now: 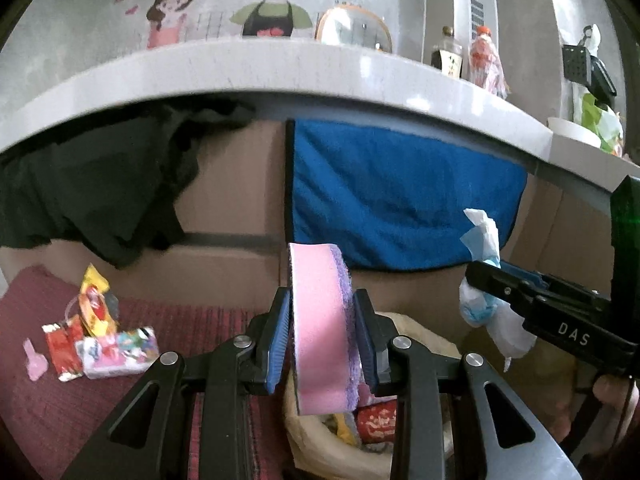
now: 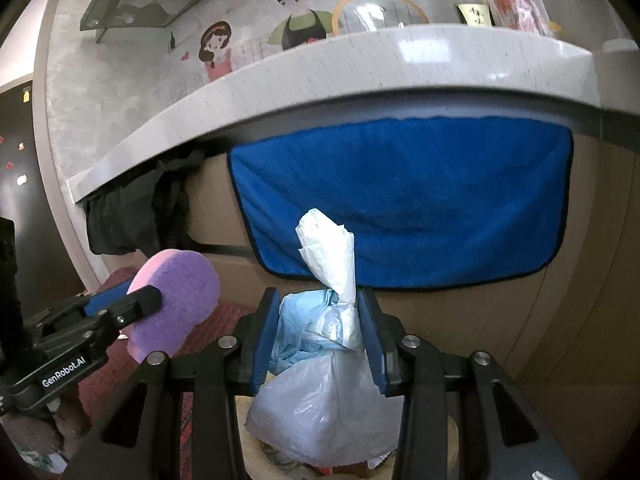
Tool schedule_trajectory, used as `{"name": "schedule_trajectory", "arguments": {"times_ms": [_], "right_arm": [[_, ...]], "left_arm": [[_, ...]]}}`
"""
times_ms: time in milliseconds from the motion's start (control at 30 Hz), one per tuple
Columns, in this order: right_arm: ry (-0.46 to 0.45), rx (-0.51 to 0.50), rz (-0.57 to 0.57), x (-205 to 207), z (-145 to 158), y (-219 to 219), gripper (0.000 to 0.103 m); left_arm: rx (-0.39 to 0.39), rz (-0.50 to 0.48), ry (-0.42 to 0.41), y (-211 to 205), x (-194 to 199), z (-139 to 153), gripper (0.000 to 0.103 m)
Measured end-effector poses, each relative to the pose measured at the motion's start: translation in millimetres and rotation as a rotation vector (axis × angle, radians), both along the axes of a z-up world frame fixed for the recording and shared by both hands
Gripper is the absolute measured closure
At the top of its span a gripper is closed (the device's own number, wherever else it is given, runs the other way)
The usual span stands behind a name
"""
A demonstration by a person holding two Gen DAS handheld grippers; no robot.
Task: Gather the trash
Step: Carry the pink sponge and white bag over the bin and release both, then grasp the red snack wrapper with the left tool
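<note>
While over bin (image 1: pixel 416 340) — left gripper (image 1: pixel 322 338) clamps sponge (image 1: pixel 316 328) | right gripper (image 2: pixel 320 338) clamps bag (image 2: pixel 328 392)

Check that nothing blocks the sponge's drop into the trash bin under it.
Nothing visible blocks it. The pink and purple sponge, clamped in the left gripper, hangs directly over the open trash bin. The right gripper and its plastic bag are off to the right.

Left tool (image 1: pixel 322 338) clamping pink sponge (image 1: pixel 318 328), wrappers (image 1: pixel 96 340) on mat (image 1: pixel 36 408)
</note>
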State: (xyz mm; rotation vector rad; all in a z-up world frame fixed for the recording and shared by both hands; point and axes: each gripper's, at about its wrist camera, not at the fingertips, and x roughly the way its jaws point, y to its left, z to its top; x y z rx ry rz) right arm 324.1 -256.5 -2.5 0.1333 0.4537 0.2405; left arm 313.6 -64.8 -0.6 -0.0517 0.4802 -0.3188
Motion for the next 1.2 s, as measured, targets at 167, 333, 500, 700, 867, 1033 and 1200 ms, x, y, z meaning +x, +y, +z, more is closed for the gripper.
{"name": "schedule_trajectory", "arguments": {"times_ms": [167,333,500,700,867,1033,1200], "right_arm": [[0.037,0.006,0.001,7.8,-16.0,-3.5,0.066],[0.064,0.018,-0.001,16.7,-27.4,-6.0,0.066],[0.086,0.017,-0.003,23.1,-36.4,-5.1,0.066],[0.099,0.034,-0.008,27.5,-44.1,-6.3,0.058],[0.108,0.074,0.002,26.5,-47.0,-10.1,0.056],[0.093,0.048,-0.008,21.0,-40.3,-3.1,0.055],[0.070,0.028,-0.001,13.9,-28.2,11.0,0.055]], "left_arm": [[-0.013,-0.024,0.046,-5.3,12.1,-15.2,0.071],[-0.018,-0.041,0.085,-9.4,22.3,-29.0,0.071],[-0.035,-0.049,0.123,-10.5,31.6,-39.8,0.071],[-0.144,-0.123,0.167,0.0,41.2,-45.4,0.052],[-0.188,-0.101,0.161,16.3,38.6,-35.2,0.051],[-0.197,-0.033,0.152,47.6,33.5,-27.1,0.051],[-0.201,0.058,0.147,90.7,24.1,-26.5,0.051]]}}
